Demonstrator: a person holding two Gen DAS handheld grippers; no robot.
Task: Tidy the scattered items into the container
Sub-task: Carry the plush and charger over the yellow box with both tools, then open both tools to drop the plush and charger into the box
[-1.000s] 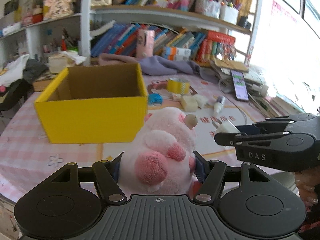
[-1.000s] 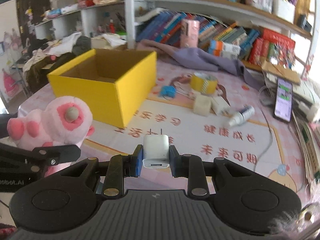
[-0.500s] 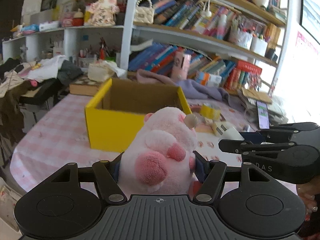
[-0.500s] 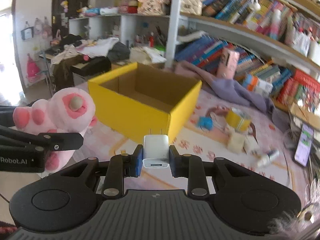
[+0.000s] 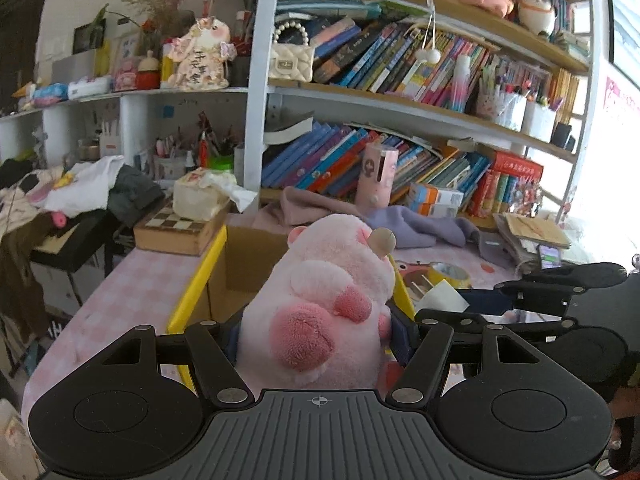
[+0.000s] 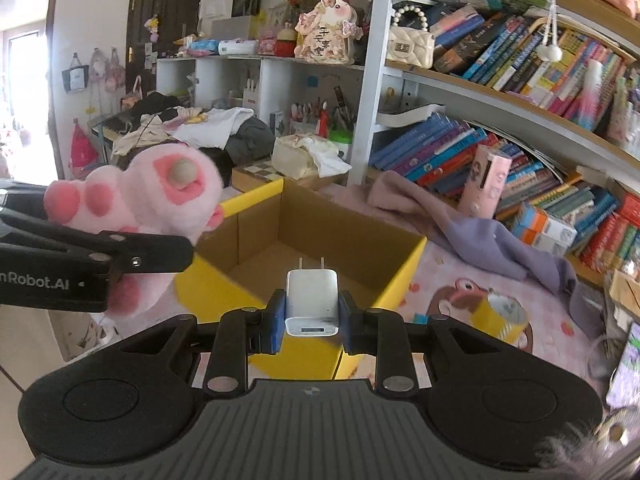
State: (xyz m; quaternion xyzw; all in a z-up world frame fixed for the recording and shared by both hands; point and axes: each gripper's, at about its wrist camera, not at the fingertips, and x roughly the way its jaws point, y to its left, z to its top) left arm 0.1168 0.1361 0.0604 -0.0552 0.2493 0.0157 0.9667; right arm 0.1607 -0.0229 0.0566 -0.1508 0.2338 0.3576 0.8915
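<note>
My left gripper (image 5: 318, 334) is shut on a pink plush toy (image 5: 324, 304) and holds it above the near edge of the open yellow cardboard box (image 5: 198, 280). My right gripper (image 6: 312, 316) is shut on a white charger plug (image 6: 312, 302), prongs forward, held over the box's near wall (image 6: 296, 356). The box interior (image 6: 320, 248) looks empty. In the right wrist view the plush (image 6: 160, 196) and the left gripper (image 6: 132, 256) sit at the left. In the left wrist view the right gripper (image 5: 472, 304) with the charger (image 5: 440, 298) sits at the right.
On the pink patterned table (image 6: 448, 280) a yellow tape roll (image 6: 504, 316) and a small blue item (image 6: 420, 318) lie right of the box. A purple cloth (image 6: 472, 236) lies behind. A chessboard box with tissues (image 5: 180, 224) and full bookshelves (image 5: 400, 72) stand beyond.
Both grippers have risen and moved toward the box with their loads. The box, earlier well ahead, now sits directly beneath and in front of the plush and the charger.
</note>
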